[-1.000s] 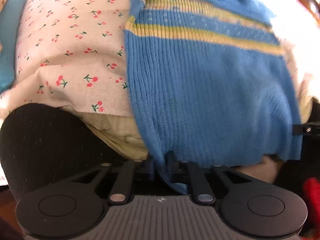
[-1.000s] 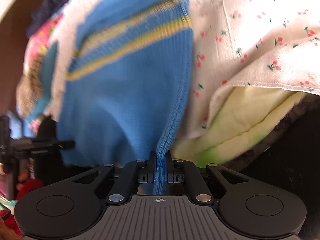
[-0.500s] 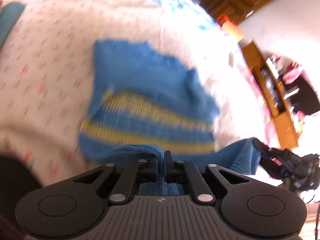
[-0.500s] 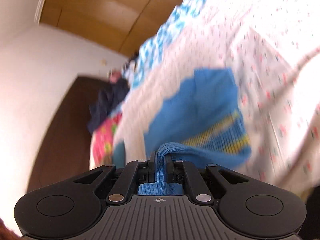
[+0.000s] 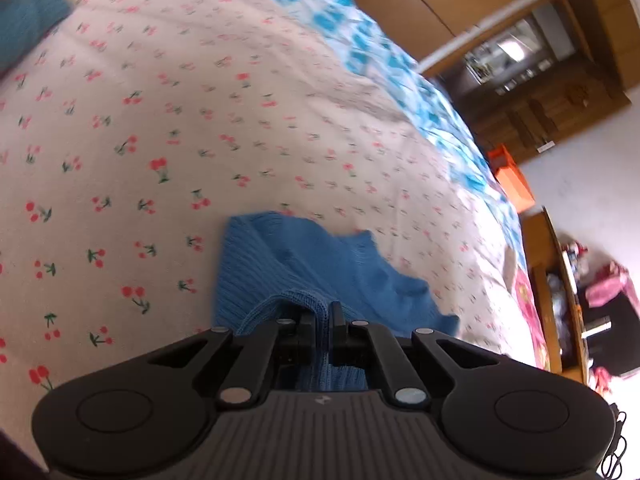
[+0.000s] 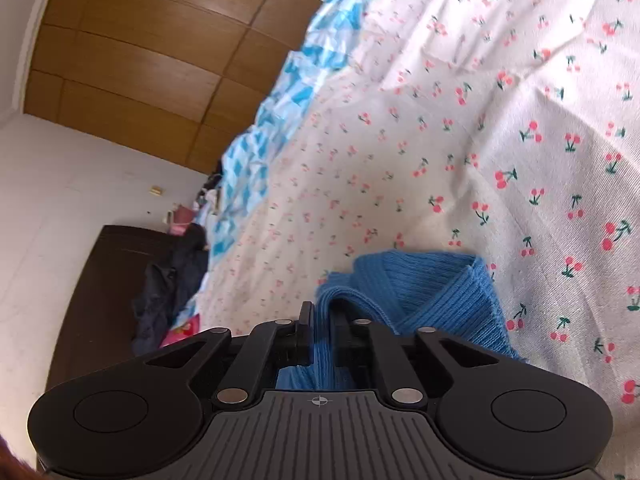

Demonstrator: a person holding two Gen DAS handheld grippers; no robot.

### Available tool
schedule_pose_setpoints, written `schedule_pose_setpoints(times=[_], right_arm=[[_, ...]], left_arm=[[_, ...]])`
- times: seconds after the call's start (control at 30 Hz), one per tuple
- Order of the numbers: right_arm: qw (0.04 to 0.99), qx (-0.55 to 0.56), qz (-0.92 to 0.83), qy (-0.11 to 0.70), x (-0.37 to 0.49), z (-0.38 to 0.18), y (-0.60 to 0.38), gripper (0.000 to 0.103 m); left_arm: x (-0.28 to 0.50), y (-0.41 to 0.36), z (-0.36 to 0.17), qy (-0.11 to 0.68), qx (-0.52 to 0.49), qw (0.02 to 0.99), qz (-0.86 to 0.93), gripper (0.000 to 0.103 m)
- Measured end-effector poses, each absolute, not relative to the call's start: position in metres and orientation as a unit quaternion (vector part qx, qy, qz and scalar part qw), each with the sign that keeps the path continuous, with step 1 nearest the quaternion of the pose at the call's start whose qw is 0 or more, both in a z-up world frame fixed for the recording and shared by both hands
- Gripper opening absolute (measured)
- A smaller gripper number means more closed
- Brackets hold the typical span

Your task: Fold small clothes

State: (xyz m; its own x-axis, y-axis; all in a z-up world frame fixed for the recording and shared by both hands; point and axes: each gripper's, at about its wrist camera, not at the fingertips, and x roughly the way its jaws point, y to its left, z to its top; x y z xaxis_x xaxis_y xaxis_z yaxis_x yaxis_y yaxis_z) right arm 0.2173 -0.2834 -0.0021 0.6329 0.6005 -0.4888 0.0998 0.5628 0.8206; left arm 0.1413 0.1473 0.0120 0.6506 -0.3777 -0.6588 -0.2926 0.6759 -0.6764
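Note:
A small blue ribbed knit sweater (image 5: 304, 268) lies on a white bedsheet with a red cherry print (image 5: 160, 120). My left gripper (image 5: 322, 314) is shut on a fold of its blue edge, low over the sheet. In the right wrist view the same sweater (image 6: 432, 288) bunches just ahead of my right gripper (image 6: 322, 316), which is shut on another fold of the edge. The sweater's yellow stripes are hidden under the folded-over cloth and the grippers.
A teal cloth (image 5: 28, 20) lies at the sheet's far left. A blue-and-white checked blanket (image 5: 360, 40) runs along the far side of the bed (image 6: 280, 100). Wooden cabinets (image 5: 540, 60), an orange box (image 5: 512, 176) and dark clothes (image 6: 168, 280) stand beyond the bed.
Both grippers have carried the sweater's lower edge up and forward over its body. The yellow stripes seen earlier are now covered, and the fold has come down close to the sheet.

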Motion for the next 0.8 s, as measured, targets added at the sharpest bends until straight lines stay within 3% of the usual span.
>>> schedule_pose_setpoints(times=[0.13,0.3,0.47,0.8], right_arm=[[0.792,0.399,0.153,0.436,0.213,-0.013,-0.274,0.013],[0.820,0.343,0.163,0.428,0.193,0.000,-0.272,0.018],[0.841,0.310,0.178,0.406,0.174,0.018,-0.271,0.030],[0.859,0.220,0.222,0.406,0.135,0.026,-0.250,0.030]], left_arm=[[0.135,0.160,-0.015,0.433,-0.455,0.778,-0.021,0.012],[0.116,0.166,-0.007,0.408,-0.461,0.788,-0.013,0.018],[0.093,0.159,0.013,0.393,-0.396,0.830,0.003,0.028],[0.073,0.126,0.020,0.431,-0.243,0.868,-0.048,0.029]])
